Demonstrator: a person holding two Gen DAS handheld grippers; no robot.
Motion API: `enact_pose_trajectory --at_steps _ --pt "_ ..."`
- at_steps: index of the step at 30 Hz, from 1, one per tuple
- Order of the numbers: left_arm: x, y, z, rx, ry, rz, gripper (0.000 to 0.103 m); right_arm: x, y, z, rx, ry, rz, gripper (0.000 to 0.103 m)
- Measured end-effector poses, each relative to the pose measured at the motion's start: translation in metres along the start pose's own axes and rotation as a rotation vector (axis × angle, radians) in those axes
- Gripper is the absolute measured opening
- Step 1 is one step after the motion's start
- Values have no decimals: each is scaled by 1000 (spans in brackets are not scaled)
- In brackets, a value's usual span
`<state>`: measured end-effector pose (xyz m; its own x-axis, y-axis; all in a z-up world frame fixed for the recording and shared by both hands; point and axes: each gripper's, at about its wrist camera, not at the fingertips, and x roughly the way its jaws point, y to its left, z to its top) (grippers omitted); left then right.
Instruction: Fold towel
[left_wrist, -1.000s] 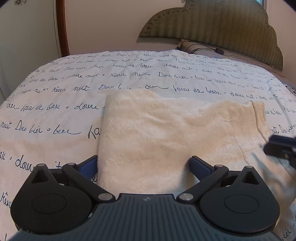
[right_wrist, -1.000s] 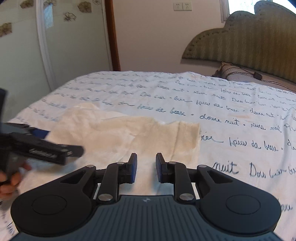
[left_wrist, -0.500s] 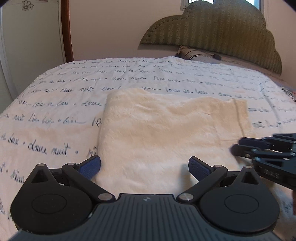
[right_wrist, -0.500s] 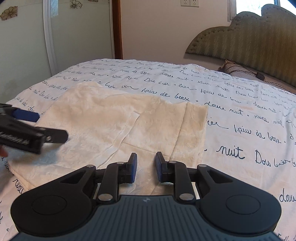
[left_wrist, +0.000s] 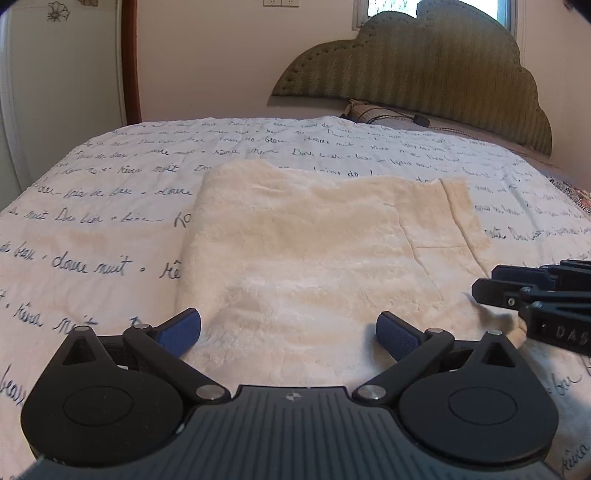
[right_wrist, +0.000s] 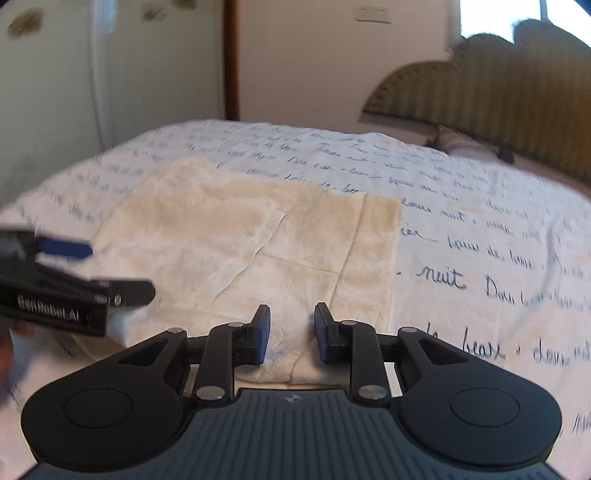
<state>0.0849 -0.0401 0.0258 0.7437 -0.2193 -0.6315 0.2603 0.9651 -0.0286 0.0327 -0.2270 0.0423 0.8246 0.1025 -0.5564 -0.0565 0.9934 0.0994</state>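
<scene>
Towel (left_wrist: 317, 258): cream, fluffy, lying folded into a rough rectangle on the bed, toward its near edge; one narrow strip along the towel's right side is showing a seam line and a darker tone; some creases are crossing the upper layer.

Left gripper (left_wrist: 288, 332): hanging over the near left part of the towel; jaws standing spread wide, blue pads well apart, nothing pinched between them; towel showing in the gap.

Right gripper (right_wrist: 291, 334): hovering over the near right part of the towel; jaws opening, the blue pads standing a short way apart; towel cloth is lying below and between them, and the pads are not pressing on it; this view is somewhat blurred.

Bedspread (left_wrist: 110, 206): white, printed with dark cursive script, covering the bed under the towel.

Headboard (left_wrist: 424, 74): green, padded, scalloped, standing at the far end of the bed; a pillow (left_wrist: 369, 110) is lying just before it.

Wall (left_wrist: 207, 55): pale, behind the bed; a dark wooden post (left_wrist: 131, 62) is rising at left.
</scene>
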Motion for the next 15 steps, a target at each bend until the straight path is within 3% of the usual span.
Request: enact_pose_trajectory --at_steps 1,2,3,9,15 --pt "-5 2 -2 -5 -3 0 102 -7 0 -2 21 -10 16 46" --pt "-11 3 -4 -16 -4 6 102 -13 1 -4 33 -17 27 72" --pt "-15 5 -7 -30 -5 11 102 -19 5 -8 37 -29 33 83" --pt "-36 19 -26 -123 16 -25 103 -45 26 -36 40 3 63 84" --pt "-48 11 -44 -61 54 14 102 -59 41 -57 75 64 3 93"
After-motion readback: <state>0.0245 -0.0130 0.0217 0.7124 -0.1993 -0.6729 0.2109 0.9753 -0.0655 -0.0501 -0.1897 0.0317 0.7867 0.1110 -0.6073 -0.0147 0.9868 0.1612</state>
